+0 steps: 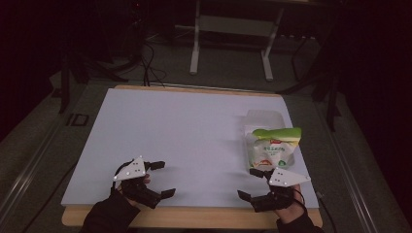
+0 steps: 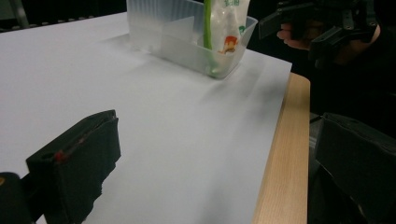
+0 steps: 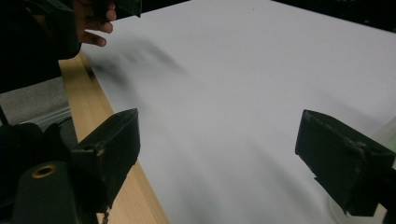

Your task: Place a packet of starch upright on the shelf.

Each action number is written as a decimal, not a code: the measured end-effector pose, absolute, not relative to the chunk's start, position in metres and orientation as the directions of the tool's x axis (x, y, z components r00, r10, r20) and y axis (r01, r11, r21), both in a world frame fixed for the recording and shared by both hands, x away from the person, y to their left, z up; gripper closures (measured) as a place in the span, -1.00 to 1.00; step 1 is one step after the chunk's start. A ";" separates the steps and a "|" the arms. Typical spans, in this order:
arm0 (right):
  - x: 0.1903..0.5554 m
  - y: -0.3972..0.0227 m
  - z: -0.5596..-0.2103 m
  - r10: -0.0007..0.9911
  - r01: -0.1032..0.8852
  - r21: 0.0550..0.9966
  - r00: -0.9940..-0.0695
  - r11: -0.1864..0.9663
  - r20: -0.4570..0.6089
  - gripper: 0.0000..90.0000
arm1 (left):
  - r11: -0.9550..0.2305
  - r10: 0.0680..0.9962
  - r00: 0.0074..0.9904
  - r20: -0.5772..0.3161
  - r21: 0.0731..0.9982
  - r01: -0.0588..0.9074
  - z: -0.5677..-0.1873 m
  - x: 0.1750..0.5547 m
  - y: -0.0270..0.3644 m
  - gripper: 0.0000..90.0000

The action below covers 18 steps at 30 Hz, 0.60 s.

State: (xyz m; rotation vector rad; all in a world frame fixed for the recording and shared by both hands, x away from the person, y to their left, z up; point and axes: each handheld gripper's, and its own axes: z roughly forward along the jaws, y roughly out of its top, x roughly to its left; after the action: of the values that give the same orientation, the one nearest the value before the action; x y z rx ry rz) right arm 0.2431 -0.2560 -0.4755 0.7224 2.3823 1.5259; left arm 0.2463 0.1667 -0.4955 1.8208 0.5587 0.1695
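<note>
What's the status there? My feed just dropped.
Left gripper open, empty, near edge. Right gripper open, empty, just short of the clear tub. Green-topped pouch standing in the tub. Nothing between.

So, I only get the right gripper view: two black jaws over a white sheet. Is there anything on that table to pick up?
Observer: Yes. The high view shows a clear tub standing on the right side of the sheet, with a green-and-white pouch upright in it.
Operator: And is my gripper anywhere near it?
Observer: Very near. The right gripper sits just at the tub's near end, turned away from it towards the middle of the sheet. I can't tell whether it touches the tub.
</note>
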 end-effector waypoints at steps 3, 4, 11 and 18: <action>0.243 -0.259 -0.477 0.522 0.292 0.897 -0.849 0.333 0.083 -0.69 | -0.226 0.455 0.876 -0.162 0.930 0.289 -0.497 0.247 0.167 -0.98; 0.243 -0.260 -0.477 0.526 0.294 0.897 -0.846 0.330 0.083 -0.69 | -0.227 0.455 0.876 -0.161 0.930 0.289 -0.497 0.247 0.167 -0.98; 0.243 -0.270 -0.480 0.537 0.312 0.883 -0.839 0.351 0.083 -0.69 | -0.236 0.455 0.877 -0.155 0.929 0.287 -0.499 0.248 0.168 -0.98; 0.244 -0.277 -0.487 0.544 0.332 0.865 -0.835 0.377 0.083 -0.69 | -0.239 0.455 0.877 -0.157 0.927 0.290 -0.500 0.248 0.168 -0.98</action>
State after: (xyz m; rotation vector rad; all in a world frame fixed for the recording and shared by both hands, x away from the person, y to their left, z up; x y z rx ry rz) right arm 0.2439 -0.2766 -0.4871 0.7830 2.4204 1.4440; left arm 0.2483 0.1678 -0.5000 1.8398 0.5575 0.1701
